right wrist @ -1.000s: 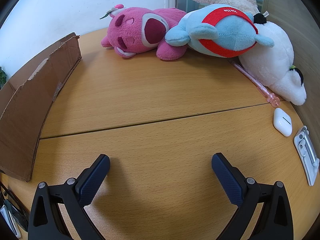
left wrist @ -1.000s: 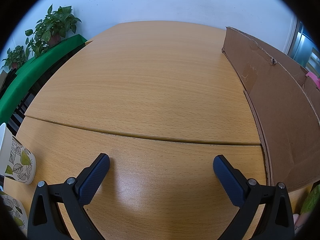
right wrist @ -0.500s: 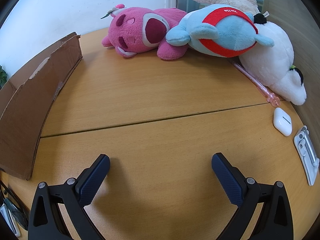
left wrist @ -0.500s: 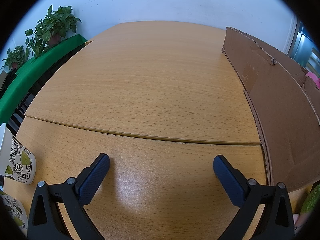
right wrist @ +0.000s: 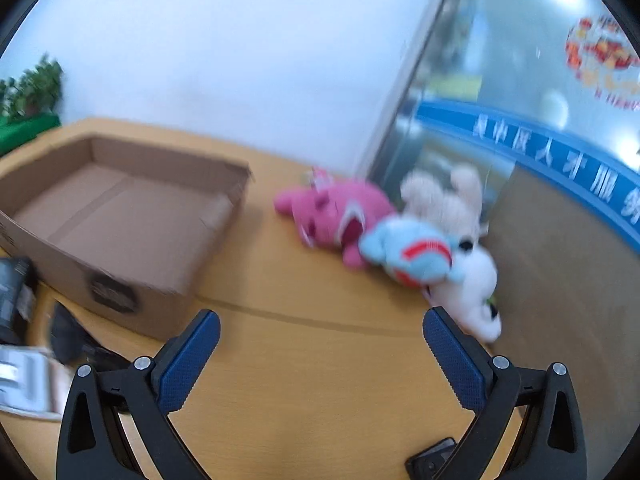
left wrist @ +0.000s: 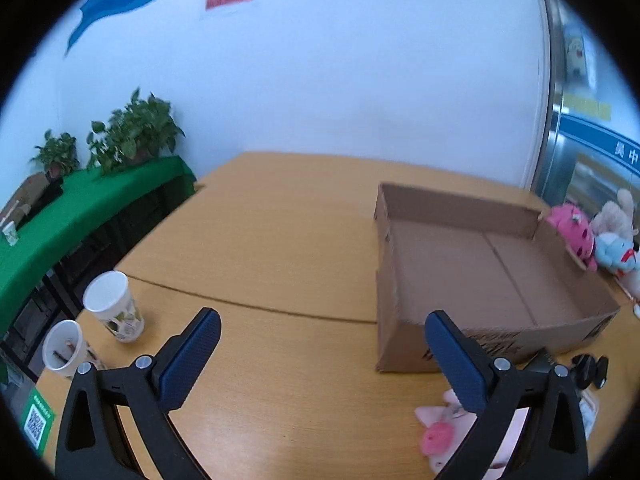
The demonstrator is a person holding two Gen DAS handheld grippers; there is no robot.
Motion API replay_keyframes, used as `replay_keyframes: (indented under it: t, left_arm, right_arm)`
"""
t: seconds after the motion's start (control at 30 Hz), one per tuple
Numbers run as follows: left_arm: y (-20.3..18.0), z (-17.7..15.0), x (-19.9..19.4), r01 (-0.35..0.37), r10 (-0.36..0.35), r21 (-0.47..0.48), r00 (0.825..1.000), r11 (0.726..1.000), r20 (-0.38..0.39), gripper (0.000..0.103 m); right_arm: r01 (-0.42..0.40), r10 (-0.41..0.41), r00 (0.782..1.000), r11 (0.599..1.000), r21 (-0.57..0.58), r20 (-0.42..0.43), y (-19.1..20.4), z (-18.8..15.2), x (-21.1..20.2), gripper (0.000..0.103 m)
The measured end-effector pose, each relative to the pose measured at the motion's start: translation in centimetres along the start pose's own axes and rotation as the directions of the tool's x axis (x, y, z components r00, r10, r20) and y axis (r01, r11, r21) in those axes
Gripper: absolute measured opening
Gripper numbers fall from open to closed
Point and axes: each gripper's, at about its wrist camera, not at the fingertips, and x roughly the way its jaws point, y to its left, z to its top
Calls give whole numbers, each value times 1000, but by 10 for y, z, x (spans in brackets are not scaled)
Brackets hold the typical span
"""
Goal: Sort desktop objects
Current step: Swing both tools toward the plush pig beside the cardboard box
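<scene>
White wall [left wrist: 320, 80] fills the upper half of both views; a glass partition with blue lettering [right wrist: 540, 152] occupies the upper right of the right wrist frame, blurred.

Wooden table [left wrist: 280, 240]: light-toned, with a seam running across the middle of each frame.

Cardboard box [left wrist: 480, 276]: shallow, open-topped, nothing visible inside; right of centre in the left wrist frame, left of centre in the right wrist frame [right wrist: 120, 216].

Plush toys: pink plush [right wrist: 336, 216], blue plush with a red band [right wrist: 412, 256] and white plush [right wrist: 472, 288] heaped together, touching, centre right of the right wrist frame, apart from the box. The same heap shows at the far right edge of the left wrist frame.

Small pink plush [left wrist: 440, 432]: lower right of the left wrist frame, partly behind the right-hand finger.

Paper cups: one with a leaf print [left wrist: 114, 308], a second [left wrist: 64, 348] just beside it, lower left of the left wrist frame, both upright.

Green-covered shelf with potted plants [left wrist: 132, 132]: left edge, beyond the table.

Dark items [right wrist: 76, 340]: lower left of the right wrist frame, too blurred to identify.

Left gripper [left wrist: 320, 356]: fingers spread wide, holding nothing, above bare table.

Right gripper [right wrist: 320, 352]: fingers spread wide, holding nothing, above bare table between box and plush heap.
</scene>
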Motion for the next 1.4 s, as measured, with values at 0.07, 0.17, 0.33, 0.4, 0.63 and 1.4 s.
replay_keyframes:
  t: [0.07,0.17,0.33,0.4,0.63,1.4]
  left_arm:
    - [-21,6,-43,-27,22,40,994,999,109,102]
    - [-52,2,-89,42,-62,94,974,995,218,103]
    - [-86,-11,-89,197,-200,63,979,978,47,103]
    - [-92,-20,-82,238,-237,34,971,971,-18,103]
    - [-98,-37,-67,229,-226,31,971,973,-81,103]
    - [-71,-78,11,277,-291,-91,898,957,-330,102]
  right_arm:
    - [-141,139,988,990,28,71,14,14,-30,103]
    - [-377,362,921,923,85,145,38,25,-62,103]
    - [-554,541,830,827,96,134,104,25,-91,103]
    - [-566,559,824,822,71,90,133,21,-101,103]
    - [-590,590,807,807,24,-20,191,10,-114,103]
    - [-665,662,724,745,62,-195,244,-6,-62,103]
